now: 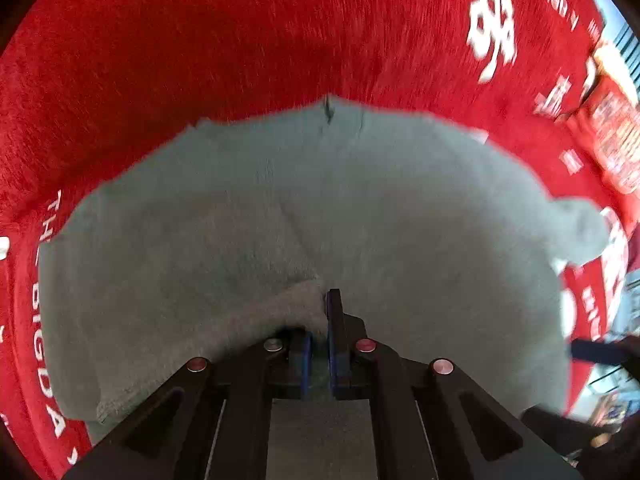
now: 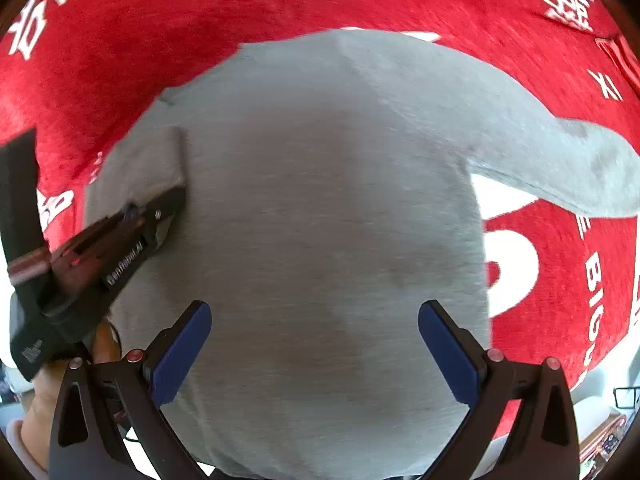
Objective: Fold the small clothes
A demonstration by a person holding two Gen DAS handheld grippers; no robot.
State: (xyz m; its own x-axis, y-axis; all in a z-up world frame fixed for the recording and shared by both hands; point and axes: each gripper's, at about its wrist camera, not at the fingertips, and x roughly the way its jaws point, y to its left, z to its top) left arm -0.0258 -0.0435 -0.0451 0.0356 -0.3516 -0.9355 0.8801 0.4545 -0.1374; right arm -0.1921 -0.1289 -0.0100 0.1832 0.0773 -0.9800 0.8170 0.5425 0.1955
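Observation:
A small grey long-sleeved top [image 2: 328, 200] lies spread on a red cloth with white lettering [image 2: 200, 12]. It also fills the left wrist view [image 1: 400, 220]. My left gripper [image 1: 320, 312] is shut on a fold of the grey top's left sleeve [image 1: 280, 308], which is drawn over the body. In the right wrist view the left gripper [image 2: 176, 196] sits at the garment's left side on the folded sleeve [image 2: 152, 164]. My right gripper [image 2: 316, 320] is open and empty, hovering above the garment's lower middle. The right sleeve [image 2: 580, 168] lies stretched out to the right.
The red cloth [image 1: 200, 40] covers the surface all round the garment. A person's hand [image 2: 44, 400] holds the left gripper at the lower left. Blurred clutter [image 1: 616, 128] lies past the cloth's right edge.

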